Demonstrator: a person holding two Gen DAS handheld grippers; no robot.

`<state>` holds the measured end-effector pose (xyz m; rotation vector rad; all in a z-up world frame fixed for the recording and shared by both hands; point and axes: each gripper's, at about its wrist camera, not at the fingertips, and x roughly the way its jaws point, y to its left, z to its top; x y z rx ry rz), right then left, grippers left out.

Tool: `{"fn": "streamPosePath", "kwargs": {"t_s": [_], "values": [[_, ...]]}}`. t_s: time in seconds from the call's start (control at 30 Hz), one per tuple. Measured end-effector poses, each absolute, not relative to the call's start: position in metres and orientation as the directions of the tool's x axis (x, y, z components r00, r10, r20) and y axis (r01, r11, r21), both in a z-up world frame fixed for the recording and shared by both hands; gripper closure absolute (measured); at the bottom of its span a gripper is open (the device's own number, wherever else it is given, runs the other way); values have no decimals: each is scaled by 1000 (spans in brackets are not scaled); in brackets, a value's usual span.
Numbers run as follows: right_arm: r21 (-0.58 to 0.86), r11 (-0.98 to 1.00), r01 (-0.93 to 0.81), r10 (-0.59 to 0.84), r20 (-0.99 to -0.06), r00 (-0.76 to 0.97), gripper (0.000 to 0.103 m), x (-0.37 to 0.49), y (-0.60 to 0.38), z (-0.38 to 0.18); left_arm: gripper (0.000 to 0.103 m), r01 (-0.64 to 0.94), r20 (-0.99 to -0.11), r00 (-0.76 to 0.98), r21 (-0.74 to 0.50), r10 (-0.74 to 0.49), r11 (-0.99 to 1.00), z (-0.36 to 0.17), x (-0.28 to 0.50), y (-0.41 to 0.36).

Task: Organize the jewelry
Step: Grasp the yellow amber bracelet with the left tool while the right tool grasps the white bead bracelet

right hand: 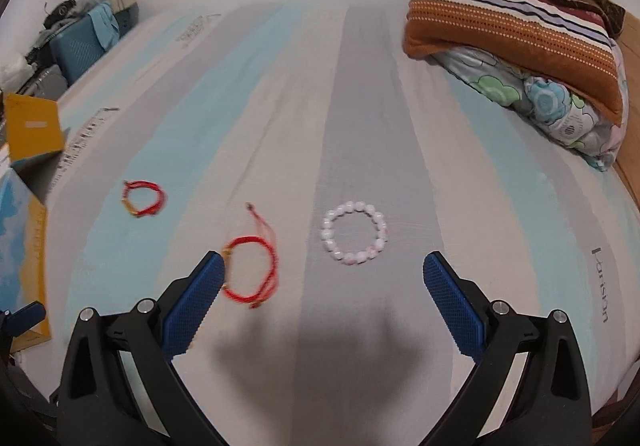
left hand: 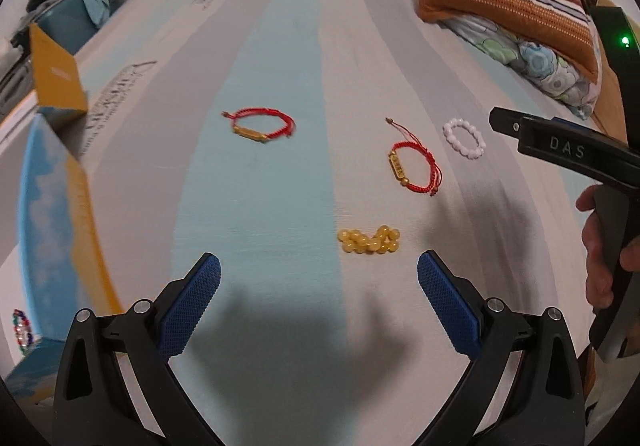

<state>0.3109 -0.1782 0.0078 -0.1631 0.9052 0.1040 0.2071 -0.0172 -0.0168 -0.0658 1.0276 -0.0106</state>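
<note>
Both tools hang above the striped bed sheet (right hand: 360, 106) with nothing picked up, so the step in hand looks like choosing the next piece to collect. The left hand-held gripper (left hand: 319, 278) is released, jaws spread wide and empty. Just ahead of its right finger lies the yellow bead bracelet (left hand: 369, 240), bunched in a heap. Farther ahead sit two red cord bracelets with gold bars: one ahead and slightly left (left hand: 262, 125), one ahead and right (left hand: 414, 166), with the white bead bracelet (left hand: 464, 138) beyond that to the right. At this gripper's left stands an open blue-and-yellow box (left hand: 60, 214), and a multicoloured bead bracelet (left hand: 22, 330) shows at its near corner; whether it lies inside the box I cannot tell.

The right hand-held gripper (right hand: 323, 280) is likewise released and empty. The white bead bracelet lies as an open ring just ahead between its fingers, while a red cord bracelet sits partly behind its left fingertip (right hand: 210, 278); contact is unclear.

Likely next move: lower onto one piece, pinch a single strand or bead against the soft sheet without snagging fabric, then carry it toward the box.

The person's right hand (left hand: 604, 246) grips the tool's handle, held low and roughly level over the bed.
</note>
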Motion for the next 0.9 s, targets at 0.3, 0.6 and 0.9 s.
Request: {"fn": "streamPosePath", "kwargs": {"t_s": [0.3,0.6,0.9], "values": [[-92,981,-169,20,-823,567,8,350,-196,-33,6,7,-883,467,-47,-45,999,-58,239,-38],[-49,985,-167,44,-858,512,8,386,-206,-67,6,28,-899,435,-50,-57,998,-88,261,-45],[-15,990,-141,51,-890,453,27,408,-212,-97,12,11,-904,428,-21,-23,1000,-101,268,-49]]}}
